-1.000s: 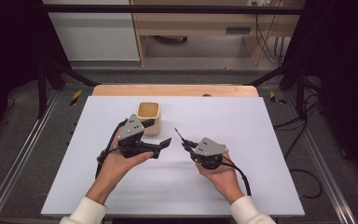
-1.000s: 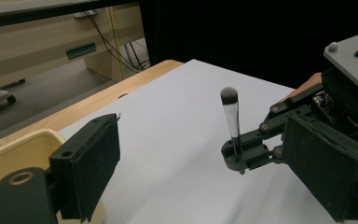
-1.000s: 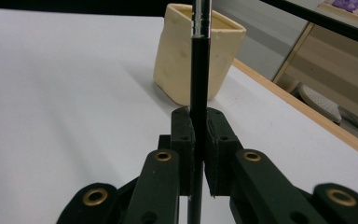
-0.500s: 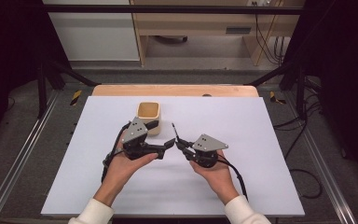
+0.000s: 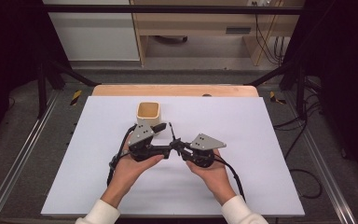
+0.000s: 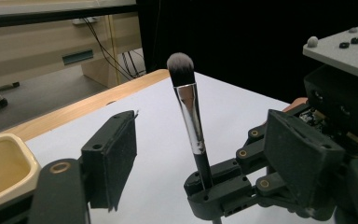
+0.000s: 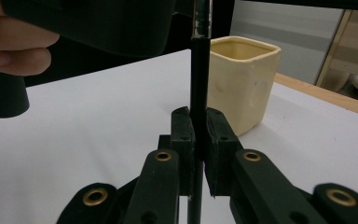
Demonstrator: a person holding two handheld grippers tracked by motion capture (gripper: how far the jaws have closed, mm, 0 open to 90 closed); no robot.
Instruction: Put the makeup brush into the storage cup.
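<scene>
Black and slim, the handle of a makeup brush (image 6: 193, 122) stands nearly upright in the right hand-held gripper (image 5: 176, 145), whose jaws are pressed together on the lower handle, as the right gripper view shows (image 7: 196, 140). The silver ferrule and the grey-tipped bristles rise above the clamp. In the high view the brush (image 5: 172, 133) sits just in front of and to the right of the cream cup (image 5: 148, 115), near it but not touching.

The left hand-held gripper (image 5: 164, 139) points across toward the brush from the cup's near side. Its jaws are spread and have just been closing; in the left gripper view the brush stands between them, and neither pad (image 6: 116, 156) touches it.

Both forearms come in from the near edge of the desk (image 5: 261, 140) in white sleeves. The left hand (image 5: 133, 165) cups its gripper from below, palm up, fingers curled round the body; the right hand (image 5: 209, 172) holds its gripper the same way, wrist angled inward. The two grippers meet nose to nose, directly in front of the cup. The cup stands upright on the white desk surface, behind the left gripper.
</scene>
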